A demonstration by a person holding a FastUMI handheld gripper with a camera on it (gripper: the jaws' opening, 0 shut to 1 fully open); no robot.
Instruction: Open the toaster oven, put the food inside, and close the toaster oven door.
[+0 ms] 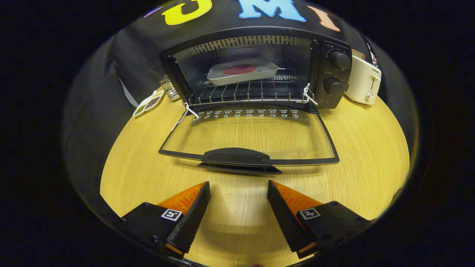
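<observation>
Table (356,155) of pale wood, toaster oven (256,70) door (252,141) down, gripper (239,193) jaws released above bare tabletop

Warm overhead light on the counter (352,155), soft shadow beneath the oven door handle (237,157), faint glare on the glass door (256,135), dim oven interior, strong fisheye bending near the edges, centre sharp

The tongs (239,187) sit at the bottom centre of the frame, fingers (193,211) spread wide apart with nothing between them, tips pointing forward.
</observation>
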